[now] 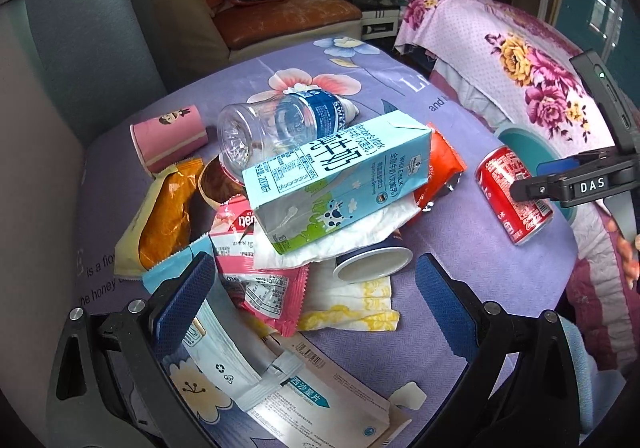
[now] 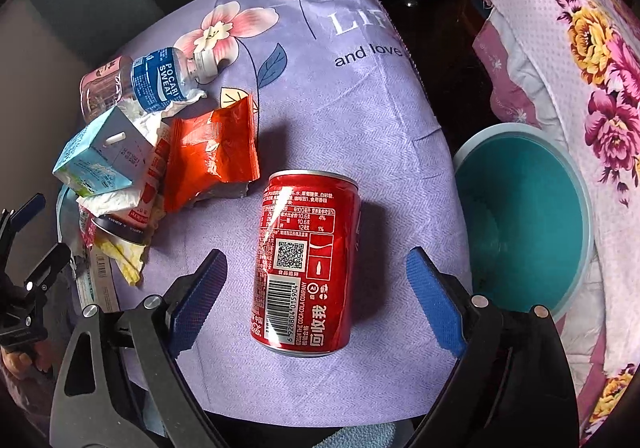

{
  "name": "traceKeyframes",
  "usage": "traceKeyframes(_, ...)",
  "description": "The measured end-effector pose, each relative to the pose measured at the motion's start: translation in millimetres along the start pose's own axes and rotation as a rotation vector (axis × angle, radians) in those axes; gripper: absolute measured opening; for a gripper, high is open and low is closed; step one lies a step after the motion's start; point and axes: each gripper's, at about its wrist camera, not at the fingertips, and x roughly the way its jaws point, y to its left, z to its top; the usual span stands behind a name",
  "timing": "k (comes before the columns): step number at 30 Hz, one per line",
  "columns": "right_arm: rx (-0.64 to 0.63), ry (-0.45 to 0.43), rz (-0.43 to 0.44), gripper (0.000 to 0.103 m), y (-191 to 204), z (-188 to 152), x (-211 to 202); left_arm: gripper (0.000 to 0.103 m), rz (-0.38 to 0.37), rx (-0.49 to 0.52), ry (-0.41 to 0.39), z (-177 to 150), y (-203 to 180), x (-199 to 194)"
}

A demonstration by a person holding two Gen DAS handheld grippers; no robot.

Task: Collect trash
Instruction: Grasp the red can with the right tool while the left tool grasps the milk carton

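right claw point(image 2: 314, 290) spread wide astride the lying coca-cola can point(image 2: 306, 264), untouched, ready for the teal bin point(image 2: 520, 224) right; left claw point(image 1: 316, 308) open over the litter pile.

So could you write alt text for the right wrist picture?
A red Coca-Cola can lies on its side on a purple floral cloth, between the open right gripper's blue fingers. A teal bin stands right; trash is piled left.
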Motion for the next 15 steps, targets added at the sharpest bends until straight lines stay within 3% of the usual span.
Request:
traceKeyframes(3, -0.007, 0.007, -0.014, 0.086, 0, 2, 8, 0.1, 0.0, 0.066, 0.006, 13, -1, 3)
traceKeyframes(5, -0.02, 0.019, -0.005, 0.062, 1, 2, 13, 0.1, -0.005, 0.114, 0.005, 23, -3, 6)
traceKeyframes(6, -0.02, 0.037, 0.018, 0.056, 1, 2, 16, 0.1, -0.008, 0.137, 0.005, 27, -4, 8)
traceKeyframes(15, -0.024, 0.044, 0.058, 0.056, 7, 4, 16, 0.092, -0.102, 0.302, 0.039, 64, -5, 30)
